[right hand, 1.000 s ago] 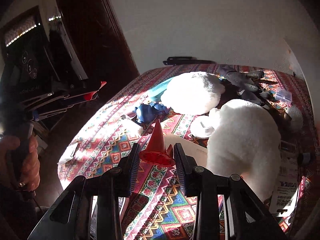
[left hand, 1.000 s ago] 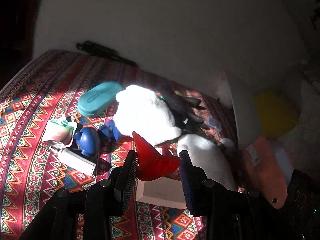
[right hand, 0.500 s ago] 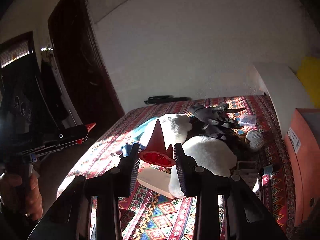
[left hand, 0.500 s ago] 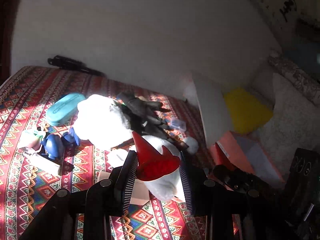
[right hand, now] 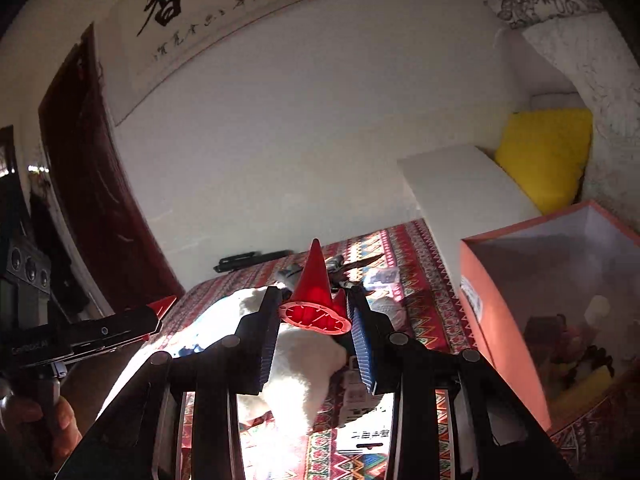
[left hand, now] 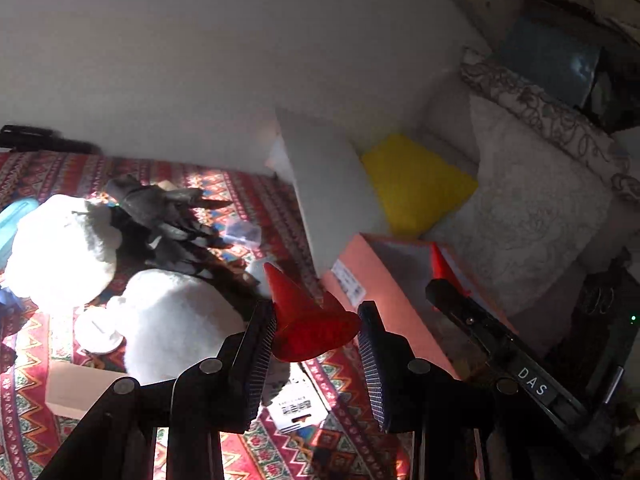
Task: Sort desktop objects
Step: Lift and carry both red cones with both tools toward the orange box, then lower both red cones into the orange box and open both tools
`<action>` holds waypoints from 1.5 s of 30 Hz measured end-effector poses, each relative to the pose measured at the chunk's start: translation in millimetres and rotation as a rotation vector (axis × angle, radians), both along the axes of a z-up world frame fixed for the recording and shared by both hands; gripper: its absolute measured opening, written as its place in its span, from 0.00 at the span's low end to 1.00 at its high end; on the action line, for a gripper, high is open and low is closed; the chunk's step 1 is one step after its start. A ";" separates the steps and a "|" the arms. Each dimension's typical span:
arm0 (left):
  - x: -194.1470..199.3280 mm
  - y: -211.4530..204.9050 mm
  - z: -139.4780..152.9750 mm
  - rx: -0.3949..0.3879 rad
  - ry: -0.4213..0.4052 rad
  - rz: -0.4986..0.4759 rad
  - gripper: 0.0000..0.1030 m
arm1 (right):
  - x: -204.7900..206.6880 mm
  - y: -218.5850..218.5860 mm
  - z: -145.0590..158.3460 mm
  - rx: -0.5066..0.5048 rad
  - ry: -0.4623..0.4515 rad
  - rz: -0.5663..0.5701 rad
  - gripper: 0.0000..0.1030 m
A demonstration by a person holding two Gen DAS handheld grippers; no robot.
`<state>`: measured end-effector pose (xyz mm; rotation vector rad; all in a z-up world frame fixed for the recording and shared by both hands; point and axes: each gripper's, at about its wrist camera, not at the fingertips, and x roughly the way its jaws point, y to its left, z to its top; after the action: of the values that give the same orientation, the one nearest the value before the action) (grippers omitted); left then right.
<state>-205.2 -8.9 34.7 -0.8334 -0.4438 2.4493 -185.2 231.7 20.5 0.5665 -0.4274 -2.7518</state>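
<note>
Each gripper carries a small red cone. In the left wrist view my left gripper is shut on a red cone, held above the patterned cloth near the orange box. In the right wrist view my right gripper is shut on a second red cone, tip up, left of the open orange box. There the left gripper shows side-on at the far left, its cone tip poking out.
On the cloth lie two white fluffy things, dark gloves, a small clear case, a white disc, a pale block and a printed tag. A yellow cushion sits behind the box, which holds several toys.
Both grippers have risen and swung right with their cones, from over the cloth's left clutter to beside the orange box. Both stayed shut.
</note>
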 end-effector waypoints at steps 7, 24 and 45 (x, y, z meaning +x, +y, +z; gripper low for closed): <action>-37.0 113.4 -5.2 0.044 -0.034 -0.197 0.34 | -1.3 117.4 -10.7 -0.077 -0.023 -0.303 0.35; -118.6 270.6 -63.6 0.212 -0.293 -0.443 0.42 | -26.0 228.6 -73.2 -0.184 -0.193 -0.495 0.36; -80.9 175.5 -39.4 0.234 -0.257 -0.279 0.84 | -24.3 172.0 -55.6 -0.153 -0.172 -0.502 0.81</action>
<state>-286.1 166.6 -4.6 -1.0362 -0.6467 1.9998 -209.6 403.7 -35.1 0.7435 -0.9243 -3.1054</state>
